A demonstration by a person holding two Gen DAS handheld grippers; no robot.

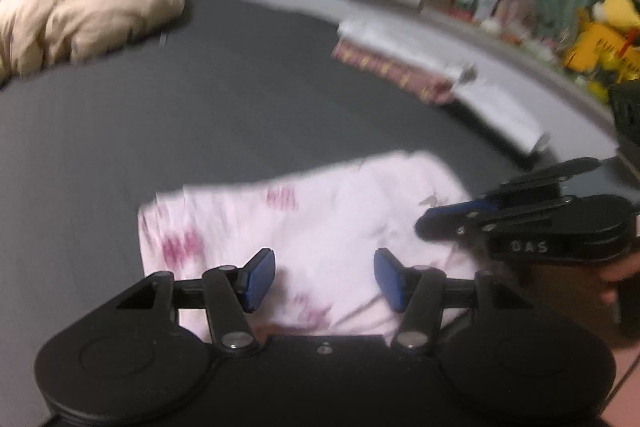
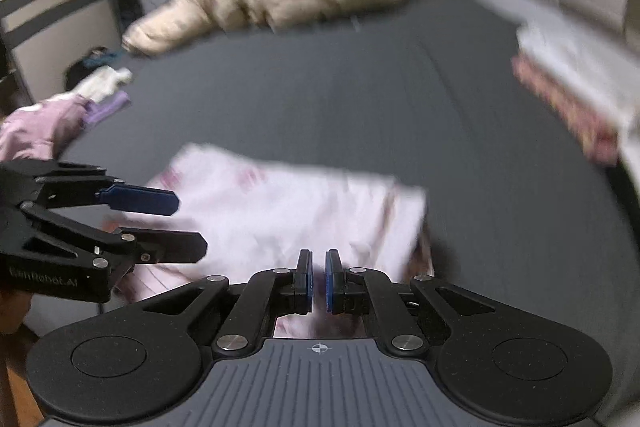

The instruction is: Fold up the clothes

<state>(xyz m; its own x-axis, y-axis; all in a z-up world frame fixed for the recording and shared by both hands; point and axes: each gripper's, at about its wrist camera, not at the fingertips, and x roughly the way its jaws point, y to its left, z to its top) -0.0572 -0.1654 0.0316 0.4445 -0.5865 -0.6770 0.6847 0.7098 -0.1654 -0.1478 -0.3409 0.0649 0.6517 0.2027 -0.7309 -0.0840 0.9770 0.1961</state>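
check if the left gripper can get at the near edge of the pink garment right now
Probably yes. The left gripper hangs right over the near edge of the pink printed garment, jaws apart with nothing between them. The right gripper works off to the side, not blocking.

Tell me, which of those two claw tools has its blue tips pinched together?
The right gripper: its blue pads sit nearly touching over the pink garment. The left gripper has its pads spread wide apart.

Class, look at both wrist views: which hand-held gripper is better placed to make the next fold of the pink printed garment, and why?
Probably the right hand-held gripper: its jaws look shut at the near edge of the pink garment, apparently pinching it. The left hand-held gripper is open over the cloth, gripping nothing.
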